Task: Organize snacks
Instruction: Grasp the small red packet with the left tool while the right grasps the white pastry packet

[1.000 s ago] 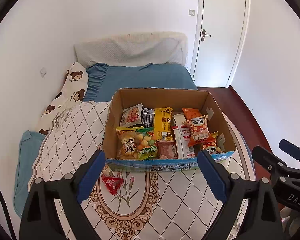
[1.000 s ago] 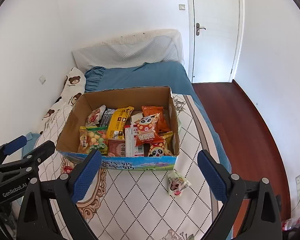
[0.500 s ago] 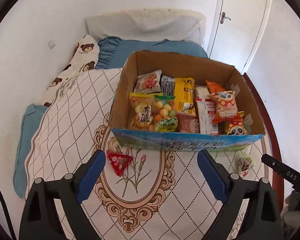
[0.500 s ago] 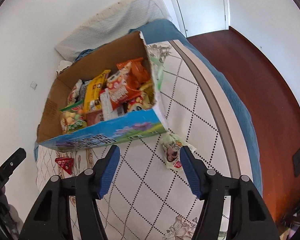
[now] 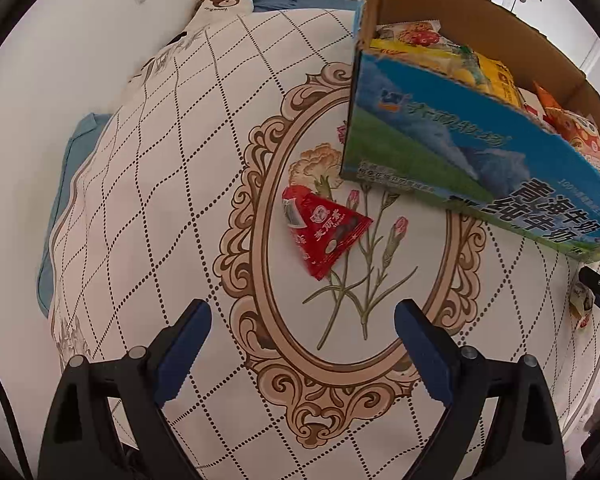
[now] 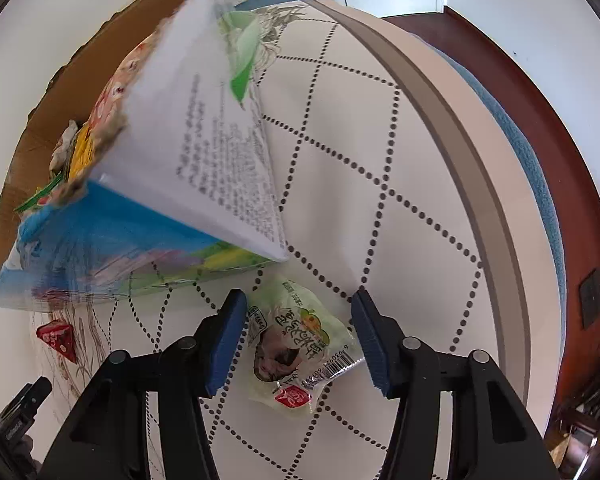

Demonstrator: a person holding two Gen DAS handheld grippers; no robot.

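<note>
While open, right gripper (image 6: 300, 338) straddles green packet (image 6: 300, 344).

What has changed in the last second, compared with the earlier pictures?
Both tools came down toward the quilt. The right tool narrowed and now straddles the green packet, not yet shut on it. The left tool hangs open short of the red packet. Box and both packets stayed put.

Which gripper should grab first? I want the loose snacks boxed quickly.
Right. The right gripper already straddles the pale green plastic snack packet, jaws open; the left gripper sits short of the red triangular snack packet.
</note>
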